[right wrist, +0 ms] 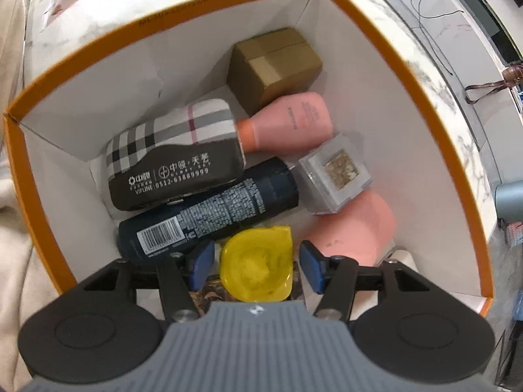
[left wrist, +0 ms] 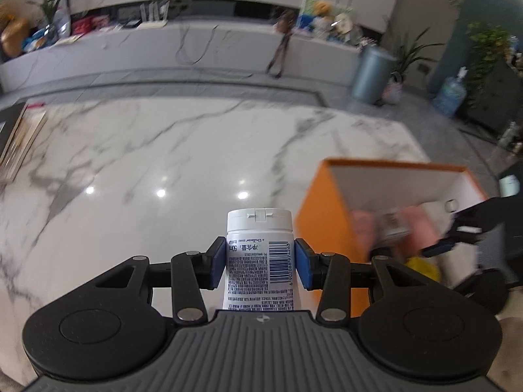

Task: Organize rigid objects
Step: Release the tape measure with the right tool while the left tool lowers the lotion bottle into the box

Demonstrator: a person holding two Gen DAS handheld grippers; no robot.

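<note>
The left tool (left wrist: 260,261) clenches a white tube (left wrist: 259,251) above the desk (left wrist: 163,150), bound (I'd guess) for the orange box (right wrist: 392,65) just beside it, where the right tool (right wrist: 256,261) hangs released around a yellow cup (right wrist: 256,263).

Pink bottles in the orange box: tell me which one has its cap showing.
The pink bottle beside the cardboard box, its orange cap pointing at the plaid case. The other pink bottle, nearer the right claw, shows none.

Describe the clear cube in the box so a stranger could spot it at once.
Look inside the orange box with white walls. Between the two pink bottles lies the clear cube, beside the dark can's end. It alone is transparent, with gold flakes inside.
</note>
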